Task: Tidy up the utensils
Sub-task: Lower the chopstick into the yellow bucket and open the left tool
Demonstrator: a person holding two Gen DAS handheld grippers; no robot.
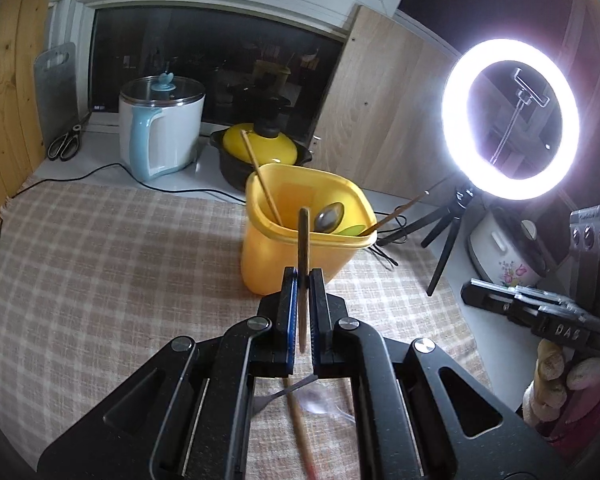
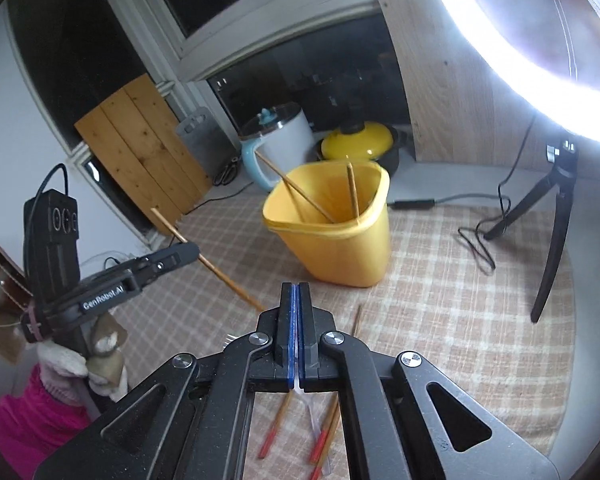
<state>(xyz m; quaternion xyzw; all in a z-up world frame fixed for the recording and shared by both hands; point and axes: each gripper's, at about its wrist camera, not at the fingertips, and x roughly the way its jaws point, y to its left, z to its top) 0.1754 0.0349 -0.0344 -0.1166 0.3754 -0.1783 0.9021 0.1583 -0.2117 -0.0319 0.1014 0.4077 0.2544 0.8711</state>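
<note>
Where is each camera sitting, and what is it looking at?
Left wrist: sits on the left gripper, which is shut on a chopstick, facing the yellow tub; the right gripper and a gloved hand show at the right edge.
Right wrist: sits on the right gripper, shut and empty, facing the same tub; the left gripper and its chopstick show at left.
Both share the tub, the white kettle and the ring light.
</note>
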